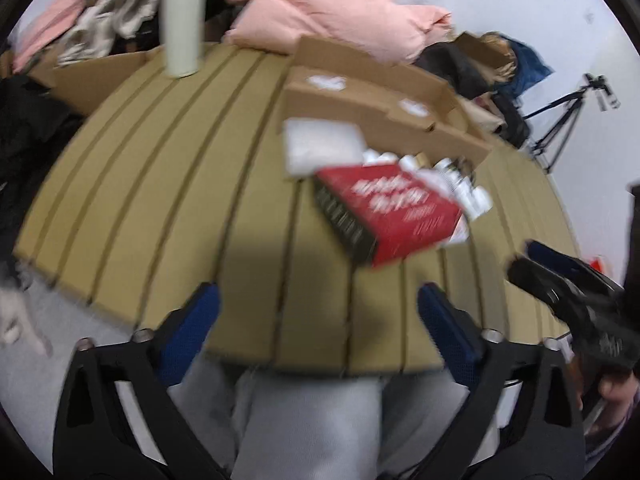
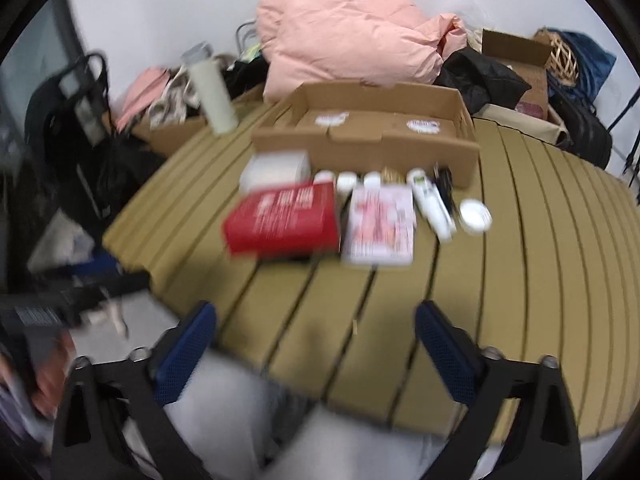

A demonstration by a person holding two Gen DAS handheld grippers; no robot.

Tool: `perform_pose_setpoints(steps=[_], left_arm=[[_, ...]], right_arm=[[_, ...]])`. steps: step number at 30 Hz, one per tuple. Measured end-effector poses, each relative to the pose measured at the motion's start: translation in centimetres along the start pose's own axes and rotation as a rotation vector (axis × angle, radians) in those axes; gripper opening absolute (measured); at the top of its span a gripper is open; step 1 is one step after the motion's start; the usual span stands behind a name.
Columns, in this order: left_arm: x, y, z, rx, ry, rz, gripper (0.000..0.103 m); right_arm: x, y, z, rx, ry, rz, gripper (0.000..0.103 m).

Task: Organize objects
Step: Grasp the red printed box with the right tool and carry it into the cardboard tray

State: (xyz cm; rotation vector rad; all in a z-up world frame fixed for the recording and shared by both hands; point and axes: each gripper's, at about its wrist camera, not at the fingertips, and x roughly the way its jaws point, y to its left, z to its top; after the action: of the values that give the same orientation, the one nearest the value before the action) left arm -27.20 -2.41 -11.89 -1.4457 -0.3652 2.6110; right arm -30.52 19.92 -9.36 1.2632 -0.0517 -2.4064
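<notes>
Near the bench's [image 2: 540,240] far edge, our brown cardboard box [image 2: 368,136] holds nothing loose; the red rectangular box [image 2: 282,220] and small white jars [image 2: 346,182] wait outside it, and both the left gripper [image 1: 318,328] and the right gripper [image 2: 316,344] are spread, carrying nothing.

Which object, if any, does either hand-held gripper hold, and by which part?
Nothing is held. The left hand-held gripper and right hand-held gripper both stand open over the table's near edge, short of the red box.

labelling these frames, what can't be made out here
- Red box: print unreadable in both views, motion blur.
- Pink booklet: right view blurred; left view, mostly hidden behind the red box.
- Small white jars: labels too small, blurred.
- Cardboard box: inside partly hidden by its front wall.
- Tall bottle: top cut off by left view's edge.
</notes>
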Motion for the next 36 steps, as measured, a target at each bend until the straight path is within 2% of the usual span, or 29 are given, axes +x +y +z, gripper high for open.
perform_pose_setpoints(steps=[2, 6, 7, 8, 9, 10, 11, 15, 18, 22, 24, 27, 31, 34, 36], left_arm=[[1.8, -0.2, 1.6, -0.018, 0.018, 0.005, 0.087], [4.8, -0.8, 3.5, -0.016, 0.051, -0.046, 0.084], [5.4, -0.8, 3.9, -0.020, 0.056, -0.056, 0.080], [5.9, -0.6, 4.2, -0.028, 0.062, -0.079, 0.070], [6.4, -0.6, 4.4, -0.038, 0.075, -0.112, 0.066], [6.9, -0.6, 4.5, -0.054, 0.088, -0.153, 0.057], [7.0, -0.5, 4.5, -0.064, 0.085, -0.152, 0.057], [5.6, -1.2, 4.7, -0.066, 0.034, -0.167, 0.055], [2.3, -2.2, 6.6, -0.034, -0.069, -0.190, 0.055], [0.6, -3.3, 12.9, 0.038, -0.138, -0.215, 0.055], [1.7, -3.0, 17.0, 0.058, -0.156, -0.248, 0.055], [5.2, -1.4, 22.5, 0.015, -0.124, -0.267, 0.055], [9.9, -0.1, 25.5, 0.008, -0.085, -0.184, 0.053], [14.1, 0.9, 26.4, 0.018, -0.084, -0.054, 0.055], [16.3, 1.9, 26.4, -0.014, -0.080, 0.010, 0.057]], right_arm=[[2.2, -1.0, 2.7, 0.045, 0.021, 0.050, 0.074], [5.8, -1.8, 4.9, 0.090, 0.070, 0.080, 0.068], [7.1, -2.0, 5.5, 0.101, 0.093, 0.094, 0.068], [8.0, -2.1, 5.7, 0.107, 0.111, 0.100, 0.067], [8.9, -2.2, 5.9, 0.114, 0.133, 0.114, 0.062], [10.0, -2.3, 5.8, 0.132, 0.165, 0.142, 0.054], [10.6, -2.4, 5.7, 0.147, 0.188, 0.174, 0.038], [10.7, -2.8, 5.6, 0.162, 0.196, 0.190, 0.034], [7.7, -1.8, 6.6, 0.108, 0.125, 0.182, 0.034], [5.6, -1.5, 10.5, 0.078, 0.032, 0.185, 0.034], [6.1, -1.9, 13.4, 0.070, 0.007, 0.186, 0.034], [8.6, -3.2, 18.3, 0.091, -0.015, 0.182, 0.034], [13.3, -4.9, 22.5, 0.132, 0.010, 0.182, 0.034], [18.0, -5.7, 24.6, 0.148, 0.047, 0.157, 0.034], [21.7, -6.1, 25.1, 0.187, 0.090, 0.111, 0.034]])
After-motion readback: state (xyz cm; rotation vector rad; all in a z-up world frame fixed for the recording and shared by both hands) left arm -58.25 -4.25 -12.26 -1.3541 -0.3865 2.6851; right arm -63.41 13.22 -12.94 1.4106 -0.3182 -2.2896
